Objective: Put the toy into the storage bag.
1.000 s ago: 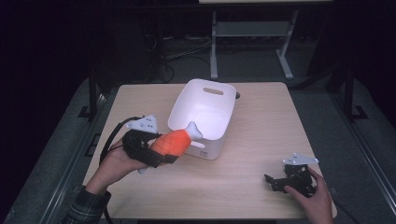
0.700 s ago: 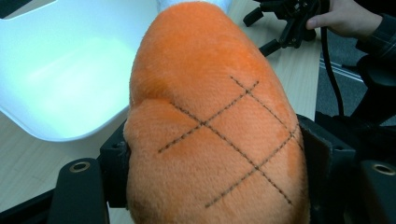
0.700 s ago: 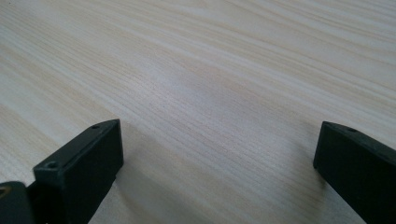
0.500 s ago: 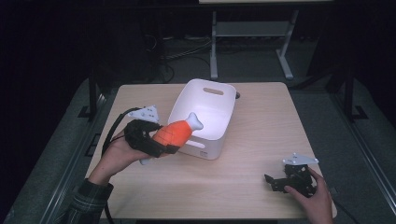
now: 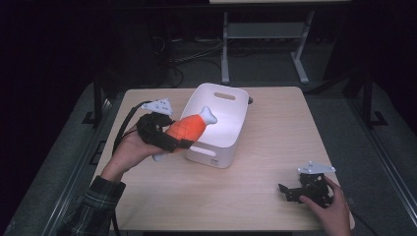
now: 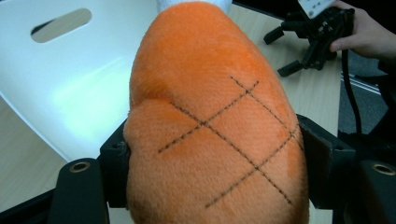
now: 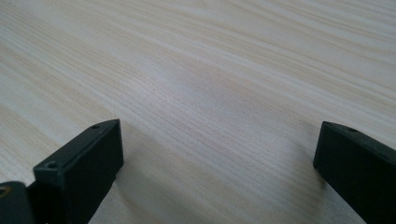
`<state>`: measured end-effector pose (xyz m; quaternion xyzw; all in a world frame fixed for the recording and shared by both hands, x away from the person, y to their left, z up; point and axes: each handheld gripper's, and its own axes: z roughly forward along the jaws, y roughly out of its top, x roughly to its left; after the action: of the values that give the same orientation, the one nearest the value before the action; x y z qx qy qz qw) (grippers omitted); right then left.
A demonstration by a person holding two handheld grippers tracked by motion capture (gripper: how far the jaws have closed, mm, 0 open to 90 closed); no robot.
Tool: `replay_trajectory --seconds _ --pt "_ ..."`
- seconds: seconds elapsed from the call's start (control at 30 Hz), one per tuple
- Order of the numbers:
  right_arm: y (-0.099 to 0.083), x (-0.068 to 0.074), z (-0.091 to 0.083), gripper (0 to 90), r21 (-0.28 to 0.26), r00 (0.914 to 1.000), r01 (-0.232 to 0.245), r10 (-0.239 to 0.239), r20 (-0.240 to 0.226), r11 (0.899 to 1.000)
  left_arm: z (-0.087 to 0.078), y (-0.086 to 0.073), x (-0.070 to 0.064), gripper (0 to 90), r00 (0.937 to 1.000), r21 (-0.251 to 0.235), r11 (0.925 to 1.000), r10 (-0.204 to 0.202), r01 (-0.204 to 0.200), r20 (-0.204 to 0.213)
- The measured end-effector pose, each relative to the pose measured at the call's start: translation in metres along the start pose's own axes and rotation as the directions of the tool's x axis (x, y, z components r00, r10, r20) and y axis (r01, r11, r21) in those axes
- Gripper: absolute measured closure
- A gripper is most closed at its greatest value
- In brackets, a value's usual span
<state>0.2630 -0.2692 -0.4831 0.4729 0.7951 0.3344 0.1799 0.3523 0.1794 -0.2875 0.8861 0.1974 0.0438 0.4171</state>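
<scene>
An orange plush drumstick (image 5: 189, 129) with a white bone end is held by my left gripper (image 5: 172, 140), which is shut on its thick body. It hangs tilted over the near left rim of the white bin (image 5: 221, 142), bone end pointing into the bin. In the left gripper view the plush drumstick (image 6: 210, 126) bulges between both jaws, with the bin's wall (image 6: 60, 70) behind it. My right gripper (image 5: 290, 191) rests low at the table's near right corner, open, with bare wood between its jaws (image 7: 215, 163).
The wooden table (image 5: 275, 128) carries the bin at its middle. The bin has a handle slot (image 5: 224, 96) on its far wall. A metal stand (image 5: 260, 34) and cables lie on the dark floor beyond the table. The left gripper's cable (image 5: 125, 125) trails off the left edge.
My left gripper has lifted the plush drumstick up and rightward, from beside the bin's near left corner to over its rim. The right gripper has stayed put.
</scene>
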Motion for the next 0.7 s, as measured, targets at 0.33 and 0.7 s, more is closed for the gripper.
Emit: replay_trajectory --seconds 0.33,0.7 --pt "0.000 0.000 0.000 0.9 0.000 1.0000 0.000 0.000 0.000 1.000 0.007 0.014 0.012 27.2 0.9995 -0.009 0.9998 -0.021 0.021 -0.024" --pt "0.000 0.000 0.000 0.9 0.000 1.0000 0.000 0.000 0.000 1.000 0.022 0.029 0.026 26.6 0.9953 -0.003 0.9982 -0.060 0.060 -0.077"
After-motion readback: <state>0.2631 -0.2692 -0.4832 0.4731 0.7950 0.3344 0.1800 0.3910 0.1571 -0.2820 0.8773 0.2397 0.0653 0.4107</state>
